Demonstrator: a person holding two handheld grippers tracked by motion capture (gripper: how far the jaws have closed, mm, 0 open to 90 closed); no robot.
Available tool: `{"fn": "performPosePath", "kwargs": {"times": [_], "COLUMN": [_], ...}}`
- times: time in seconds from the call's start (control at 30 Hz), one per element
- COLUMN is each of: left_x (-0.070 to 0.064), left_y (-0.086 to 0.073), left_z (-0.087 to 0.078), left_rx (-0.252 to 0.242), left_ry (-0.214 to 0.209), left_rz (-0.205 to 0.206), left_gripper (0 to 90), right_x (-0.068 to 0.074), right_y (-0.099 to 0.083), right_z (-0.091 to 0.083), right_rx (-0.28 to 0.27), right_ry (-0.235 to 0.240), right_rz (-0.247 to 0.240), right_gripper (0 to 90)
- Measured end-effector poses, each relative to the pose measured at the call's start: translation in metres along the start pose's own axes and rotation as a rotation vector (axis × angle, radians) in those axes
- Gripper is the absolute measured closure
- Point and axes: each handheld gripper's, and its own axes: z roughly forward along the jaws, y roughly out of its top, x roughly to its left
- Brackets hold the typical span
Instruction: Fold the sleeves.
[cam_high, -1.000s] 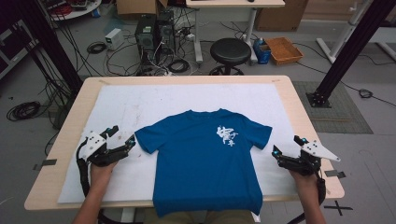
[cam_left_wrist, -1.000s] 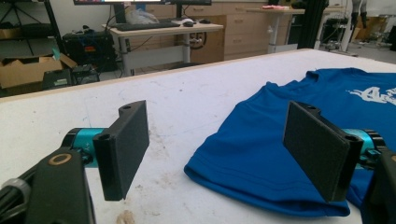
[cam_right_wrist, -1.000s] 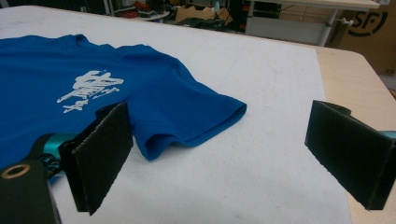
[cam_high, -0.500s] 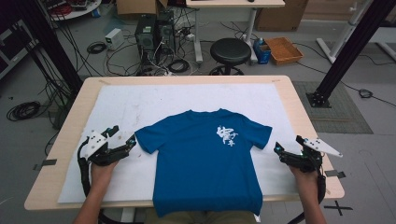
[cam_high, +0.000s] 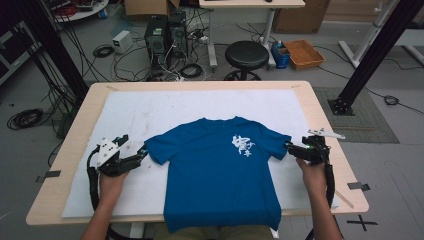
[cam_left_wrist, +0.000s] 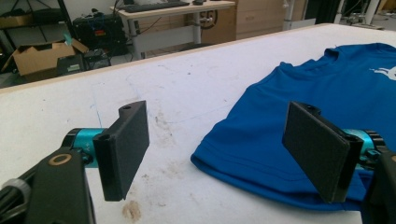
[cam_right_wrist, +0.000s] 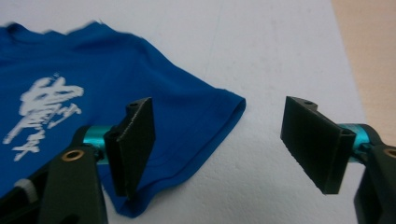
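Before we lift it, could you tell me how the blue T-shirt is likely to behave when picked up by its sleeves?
The blue T-shirt lies flat and thin, so it will probably droop between grips. Its hem overhangs the table edge, so it may slide.

T-shirt hem hangs past table edge, cut off by frame bottom; white chest print blurred, unreadable.

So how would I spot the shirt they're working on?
Find the wooden table with the white sheet over it. Flat in the middle, between the left gripper and right gripper, lies the T-shirt: bright blue, short-sleeved, with a white printed design on its chest.
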Motion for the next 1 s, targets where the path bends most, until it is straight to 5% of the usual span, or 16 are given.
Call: {"fn": "performPosePath", "kwargs": {"times": [0.17,0.27,0.37,0.47,0.5,0.6,0.83,1.0], "left_x": [0.001,0.001,0.000,0.000,-0.001,-0.001,-0.001,-0.001], "left_y": [0.000,0.000,0.000,0.000,0.001,0.000,0.001,0.001], "left_z": [0.001,0.001,0.001,0.001,0.001,0.001,0.002,0.002], "left_rx": [0.008,0.009,0.012,0.014,0.015,0.013,0.016,0.017], "left_ry": [0.012,0.017,0.020,0.022,0.022,0.021,0.026,0.022], "left_rz": [-0.017,-0.017,-0.013,-0.005,-0.005,-0.005,-0.005,-0.002], "left_gripper": [23.6,23.6,23.6,23.6,23.6,23.6,23.8,23.9], "right_x": [0.008,0.014,0.014,0.014,0.016,0.020,0.039,0.088], "right_y": [-0.001,-0.001,-0.001,0.000,0.000,0.002,0.019,0.031], "right_z": [0.021,0.024,0.025,0.024,0.025,0.024,0.005,0.006], "right_rx": [0.125,0.146,0.144,0.142,0.147,0.161,0.013,-0.030], "right_ry": [-0.011,-0.048,-0.060,-0.019,0.005,0.006,0.081,0.240], "right_rz": [-0.013,-0.086,-0.097,-0.114,-0.137,-0.162,-0.190,-0.242], "right_gripper": [38.9,46.8,53.9,70.8,84.0,86.7,87.3,86.7]}}
